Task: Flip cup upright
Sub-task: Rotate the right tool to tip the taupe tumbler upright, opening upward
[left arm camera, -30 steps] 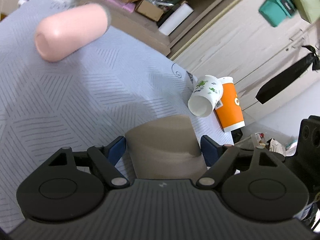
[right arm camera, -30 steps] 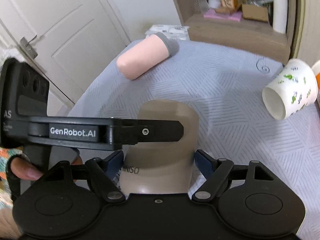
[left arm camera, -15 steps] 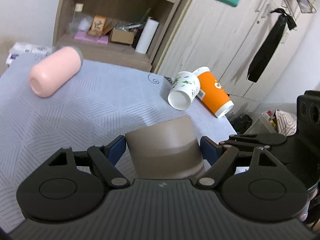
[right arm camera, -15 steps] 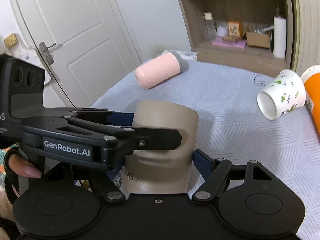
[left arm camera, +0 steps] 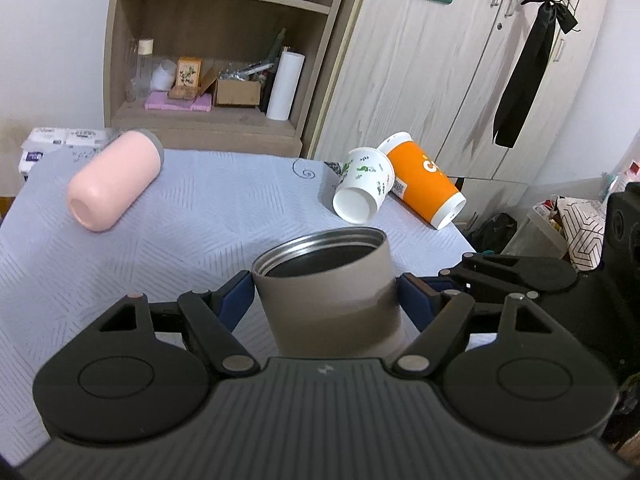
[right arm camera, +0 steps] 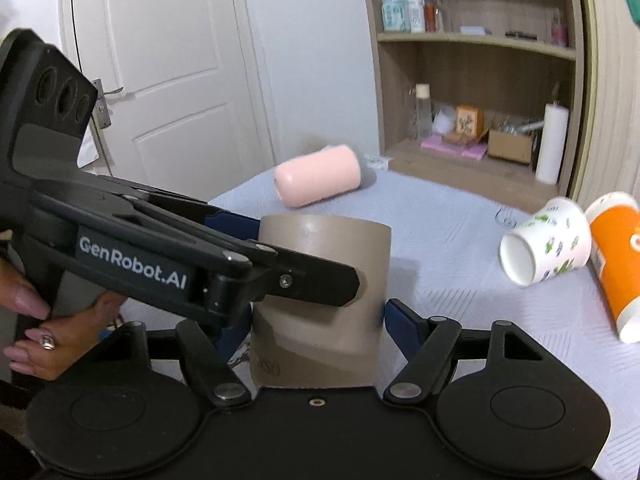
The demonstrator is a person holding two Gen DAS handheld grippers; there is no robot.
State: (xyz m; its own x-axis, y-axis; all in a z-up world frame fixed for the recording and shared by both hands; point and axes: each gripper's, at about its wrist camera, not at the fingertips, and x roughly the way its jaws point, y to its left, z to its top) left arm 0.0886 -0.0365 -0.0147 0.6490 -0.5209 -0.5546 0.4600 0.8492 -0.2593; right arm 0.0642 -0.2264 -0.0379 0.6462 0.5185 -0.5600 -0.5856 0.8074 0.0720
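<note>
Item: taupe steel-lined tumbler (left arm camera: 326, 292), mouth up, above the quilted tabletop (left arm camera: 180, 216). Rigid, smooth-walled, probably weighty and slippery. Left tongs (left arm camera: 325, 300) and right tongs (right arm camera: 316, 312) both clamp its mid-wall; grip there, below the rim.
</note>
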